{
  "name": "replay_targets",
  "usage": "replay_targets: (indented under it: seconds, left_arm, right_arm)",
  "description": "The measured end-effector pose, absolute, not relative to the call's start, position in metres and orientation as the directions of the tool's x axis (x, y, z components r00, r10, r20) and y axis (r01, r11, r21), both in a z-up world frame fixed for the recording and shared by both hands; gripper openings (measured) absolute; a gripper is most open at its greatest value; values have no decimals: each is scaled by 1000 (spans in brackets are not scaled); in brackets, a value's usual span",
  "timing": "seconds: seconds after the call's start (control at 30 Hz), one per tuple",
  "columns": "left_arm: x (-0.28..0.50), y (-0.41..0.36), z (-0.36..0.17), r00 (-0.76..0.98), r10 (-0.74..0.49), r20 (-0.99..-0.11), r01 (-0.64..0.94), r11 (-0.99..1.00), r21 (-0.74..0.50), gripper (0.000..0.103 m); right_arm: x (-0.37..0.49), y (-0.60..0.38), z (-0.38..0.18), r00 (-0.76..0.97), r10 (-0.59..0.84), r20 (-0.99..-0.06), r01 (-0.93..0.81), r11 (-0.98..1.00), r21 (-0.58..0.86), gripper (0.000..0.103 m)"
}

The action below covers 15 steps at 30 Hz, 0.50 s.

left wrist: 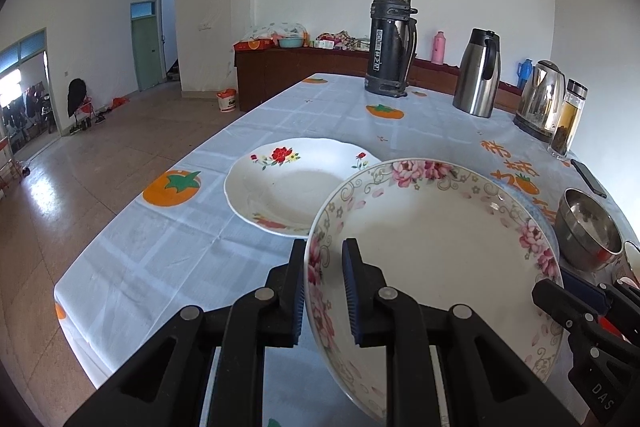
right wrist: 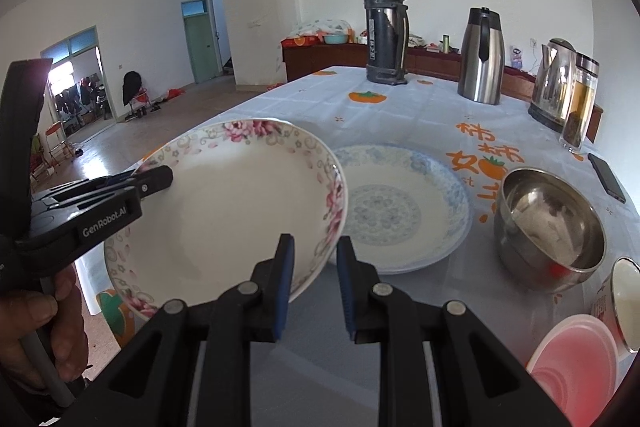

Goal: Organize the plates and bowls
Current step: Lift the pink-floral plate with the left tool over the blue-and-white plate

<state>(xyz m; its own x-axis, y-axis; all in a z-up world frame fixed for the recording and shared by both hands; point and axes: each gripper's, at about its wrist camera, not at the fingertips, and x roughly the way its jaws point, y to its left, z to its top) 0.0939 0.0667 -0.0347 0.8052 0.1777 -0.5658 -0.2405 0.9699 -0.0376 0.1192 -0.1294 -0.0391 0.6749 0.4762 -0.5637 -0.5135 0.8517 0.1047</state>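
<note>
A pink-flowered plate (left wrist: pixel 436 247) is held tilted above the table, its rim between the jaws of both grippers. My left gripper (left wrist: pixel 324 291) straddles its left rim; it shows in the right wrist view (right wrist: pixel 158 181) closed on that rim. My right gripper (right wrist: pixel 314 287) straddles the plate (right wrist: pixel 228 211) at its near right rim, with a visible gap on the right jaw's side. A white red-flowered plate (left wrist: pixel 296 183) lies on the tablecloth beyond. A blue-patterned plate (right wrist: pixel 400 211) lies under the held plate's right side. A steel bowl (right wrist: pixel 548 227) sits to the right.
At the back stand a dark thermos (left wrist: pixel 390 43), a steel jug (left wrist: pixel 478 73), a kettle (left wrist: pixel 540 99) and a glass tea bottle (left wrist: pixel 568 119). A phone (right wrist: pixel 606 177) lies at the right. A pink lid (right wrist: pixel 572 371) and a white cup (right wrist: pixel 628 299) are near right. The table's left edge (left wrist: pixel 132 203) drops to the floor.
</note>
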Motion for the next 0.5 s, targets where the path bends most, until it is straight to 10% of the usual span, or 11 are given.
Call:
replay_targets:
  seconds: [0.5]
  left_arm:
    - [113, 55, -28, 830, 166, -533, -210, 977, -23, 19]
  right_arm:
    - [135, -138, -39, 714, 433, -550, -466, 880, 88, 22]
